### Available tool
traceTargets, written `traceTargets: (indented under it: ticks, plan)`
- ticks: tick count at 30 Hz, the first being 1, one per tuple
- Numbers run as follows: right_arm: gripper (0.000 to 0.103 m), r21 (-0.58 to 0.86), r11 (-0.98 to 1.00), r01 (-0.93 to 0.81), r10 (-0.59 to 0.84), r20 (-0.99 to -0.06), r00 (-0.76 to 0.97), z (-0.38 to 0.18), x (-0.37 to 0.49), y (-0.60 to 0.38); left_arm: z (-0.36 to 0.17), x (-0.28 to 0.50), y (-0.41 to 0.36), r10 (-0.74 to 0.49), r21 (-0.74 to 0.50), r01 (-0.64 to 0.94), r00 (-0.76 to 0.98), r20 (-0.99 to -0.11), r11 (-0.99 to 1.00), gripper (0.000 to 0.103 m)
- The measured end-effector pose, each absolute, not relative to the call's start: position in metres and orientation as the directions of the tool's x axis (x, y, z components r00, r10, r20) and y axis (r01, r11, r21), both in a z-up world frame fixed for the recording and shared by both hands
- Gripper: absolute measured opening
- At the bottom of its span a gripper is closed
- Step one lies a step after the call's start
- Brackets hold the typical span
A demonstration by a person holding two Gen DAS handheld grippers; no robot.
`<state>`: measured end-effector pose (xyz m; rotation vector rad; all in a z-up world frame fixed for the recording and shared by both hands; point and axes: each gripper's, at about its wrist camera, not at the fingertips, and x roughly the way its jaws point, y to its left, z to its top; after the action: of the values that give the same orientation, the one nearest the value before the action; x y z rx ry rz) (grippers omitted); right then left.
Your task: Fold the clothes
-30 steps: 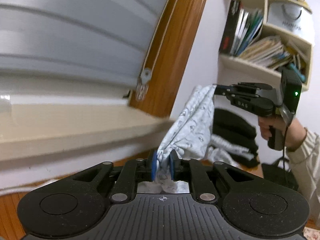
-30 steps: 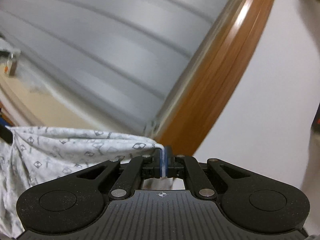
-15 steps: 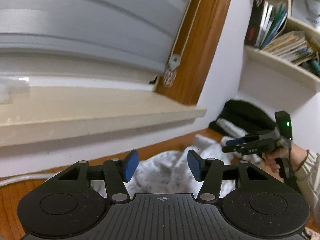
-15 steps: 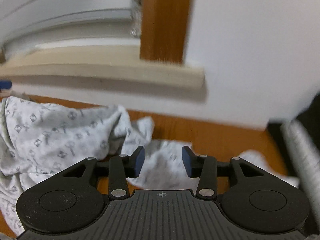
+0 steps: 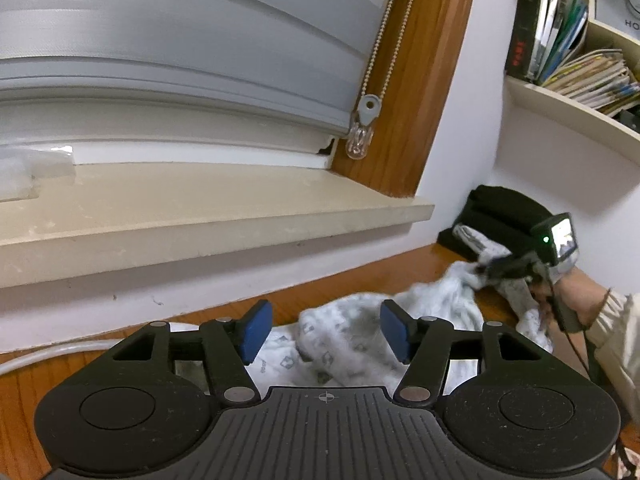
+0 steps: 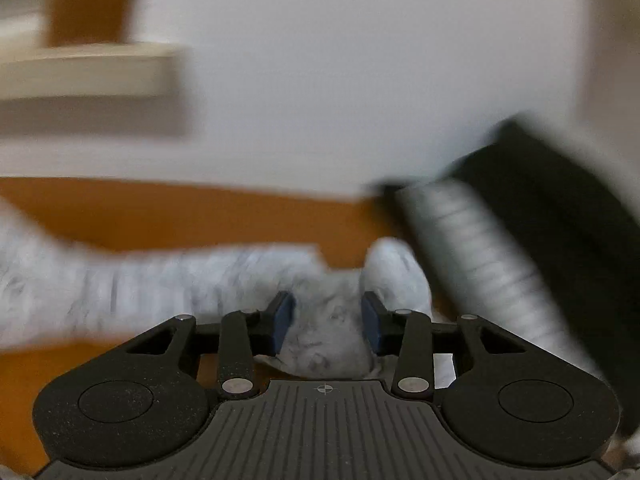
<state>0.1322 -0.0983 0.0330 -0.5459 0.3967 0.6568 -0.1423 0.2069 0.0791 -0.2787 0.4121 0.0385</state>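
Left gripper: jaws opening, blue pads set wide, nothing pinched. White patterned garment lying rumpled on the wooden table beyond and below the pads, showing through the gap, not touched by either pad as far as visible.

Right gripper: jaws partly apart, pads flanking a hump of the same garment; view heavily blurred, contact with cloth not clear, no firm pinch seen. Same right gripper seen from left wrist view at 3 o'clock, held by a hand in a cream sleeve, tip low over the garment's far end.

Garment spread from 6 o'clock toward 3 o'clock across the table in left view; in right view running from 9 o'clock to centre.

Further out: beige window sill at 10 o'clock, grey blind above, bead chain with clear pull at 12 o'clock, wooden frame beside it. Dark folded clothes pile against the wall at 2 o'clock, a striped grey piece in it. Shelves with books at 1 o'clock.
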Motion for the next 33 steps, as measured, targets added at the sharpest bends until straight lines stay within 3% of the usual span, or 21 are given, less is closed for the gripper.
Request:
traceTargets:
  ticks: [2,7,15,19,22,33]
  plan:
    - [0.045,-0.271,0.694,-0.667,0.511,-0.466,0.722,0.042,0.135,-0.115,0.080,-0.144,0.209,-0.009,-0.256,-0.101,0.917,-0.398,0.961,0.066]
    - [0.061,-0.074,0.584,-0.808,0.690,-0.478,0.543,0.047,0.118,-0.137,0.079,-0.150,0.218,0.009,-0.249,-0.118,0.916,-0.401,0.961,0.068]
    - [0.081,0.052,0.349,-0.936,0.849,-0.441,0.292,0.043,0.043,-0.137,0.077,-0.173,0.245,0.057,-0.264,-0.172,0.918,-0.392,0.949,0.080]
    - [0.083,0.034,0.263,-0.964,0.872,-0.436,0.223,0.045,0.006,-0.129,0.075,-0.183,0.255,0.070,-0.256,-0.184,0.915,-0.397,0.949,0.089]
    - [0.091,-0.011,0.214,-0.977,0.889,-0.413,0.199,0.054,-0.021,-0.117,0.073,-0.189,0.260,0.076,-0.244,-0.186,0.913,-0.401,0.952,0.102]
    - [0.103,-0.152,0.061,-0.987,0.941,-0.321,0.108,0.081,-0.129,-0.078,0.068,-0.197,0.278,0.111,-0.275,-0.234,0.911,-0.398,0.932,0.103]
